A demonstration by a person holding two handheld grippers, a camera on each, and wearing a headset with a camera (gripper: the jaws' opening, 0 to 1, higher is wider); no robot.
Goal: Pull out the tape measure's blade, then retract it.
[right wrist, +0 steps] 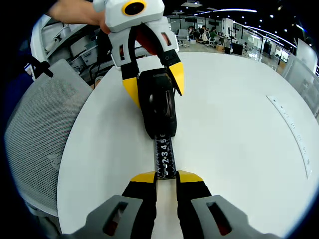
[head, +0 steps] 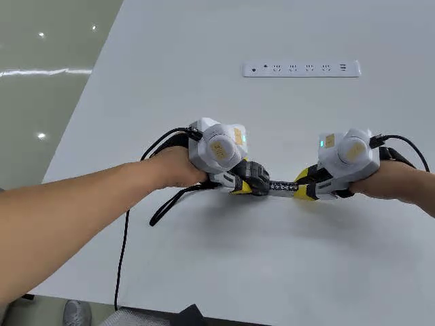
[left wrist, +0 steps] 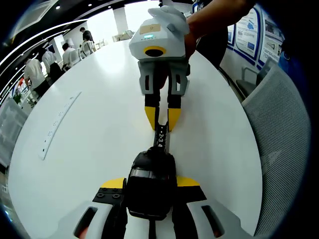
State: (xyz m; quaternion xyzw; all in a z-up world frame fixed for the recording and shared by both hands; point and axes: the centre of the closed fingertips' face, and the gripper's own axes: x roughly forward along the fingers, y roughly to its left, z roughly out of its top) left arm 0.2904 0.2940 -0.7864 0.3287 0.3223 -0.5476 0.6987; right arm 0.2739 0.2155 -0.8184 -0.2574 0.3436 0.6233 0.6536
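1 black tape measure sits low over the white surface, near the edge closest to the person, between the 2 tools. Its long axis runs left to right in the head view, with the body at the left end and the blade reaching out toward the right. A short length of blade is out, its printed face up, with the numerals 2, 3, 4 and 5 readable in the right gripper view. The left tool is pressed onto the sides of the tape measure's body. The right tool pinches the blade's free end between its yellow tips. The 2 tools face each other, tip toward tip. 1 white power strip lies well apart, farther back on the surface. 1 black cable trails off the near edge.
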